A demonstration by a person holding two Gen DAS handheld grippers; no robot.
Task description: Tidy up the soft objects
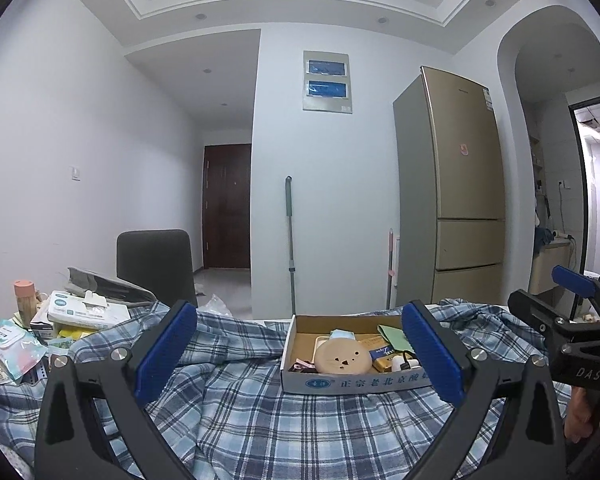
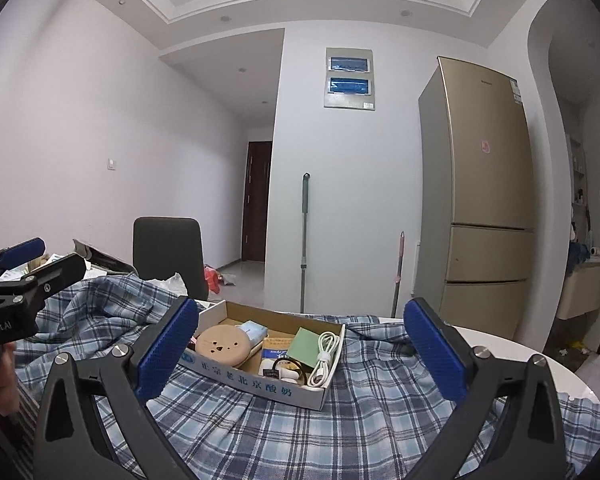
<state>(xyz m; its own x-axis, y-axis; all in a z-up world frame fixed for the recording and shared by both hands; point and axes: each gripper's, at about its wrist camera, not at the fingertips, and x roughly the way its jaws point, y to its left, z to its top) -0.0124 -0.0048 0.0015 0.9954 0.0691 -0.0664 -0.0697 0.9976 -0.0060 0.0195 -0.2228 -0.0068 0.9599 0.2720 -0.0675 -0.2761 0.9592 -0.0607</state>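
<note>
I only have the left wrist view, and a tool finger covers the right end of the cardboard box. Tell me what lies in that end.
Observer: A coiled white cable lies along that end of the cardboard box, next to a green flat piece.
Operator: Report the right tool's state.
Observer: The right tool is open with nothing between its fingers, and it points at the box across the plaid cloth.
Operator: Check what is past the cloth on the right.
Observer: A white tabletop with a curved edge shows there, not covered by the cloth.
</note>
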